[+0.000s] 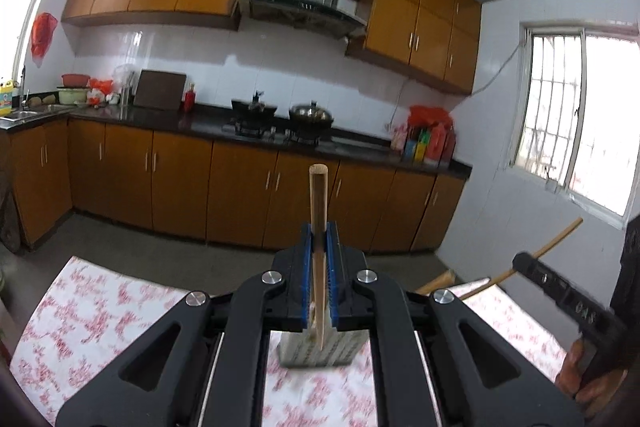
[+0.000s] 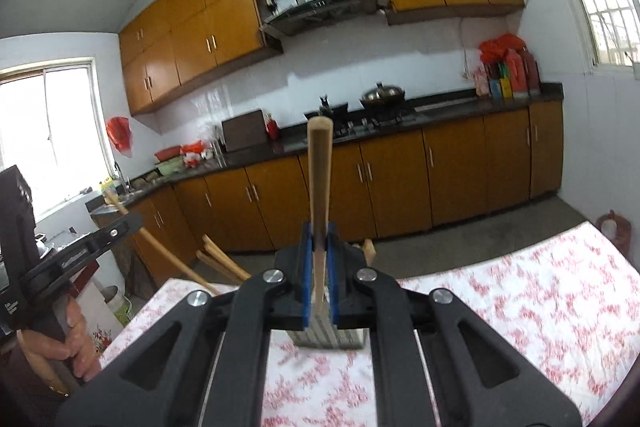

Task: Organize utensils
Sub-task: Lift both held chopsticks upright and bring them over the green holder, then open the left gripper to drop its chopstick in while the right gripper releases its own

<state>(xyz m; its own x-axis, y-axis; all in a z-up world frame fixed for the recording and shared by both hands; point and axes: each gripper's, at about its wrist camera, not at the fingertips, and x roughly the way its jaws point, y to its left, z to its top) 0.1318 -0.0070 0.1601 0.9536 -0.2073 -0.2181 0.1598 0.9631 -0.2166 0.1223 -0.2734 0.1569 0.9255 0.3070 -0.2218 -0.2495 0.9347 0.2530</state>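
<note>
Both chopsticks' [image 1: 319, 211] lower ends hidden between clamped fingers [image 2: 307, 279], holder [image 1: 320, 351] blurred.

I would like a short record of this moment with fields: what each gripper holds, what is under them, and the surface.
left gripper: shut on a wooden utensil, handle end pointing up
right gripper: shut on a second wooden utensil, also upright
below: pale ribbed holder, partly hidden
surface: table with red floral cloth
</note>
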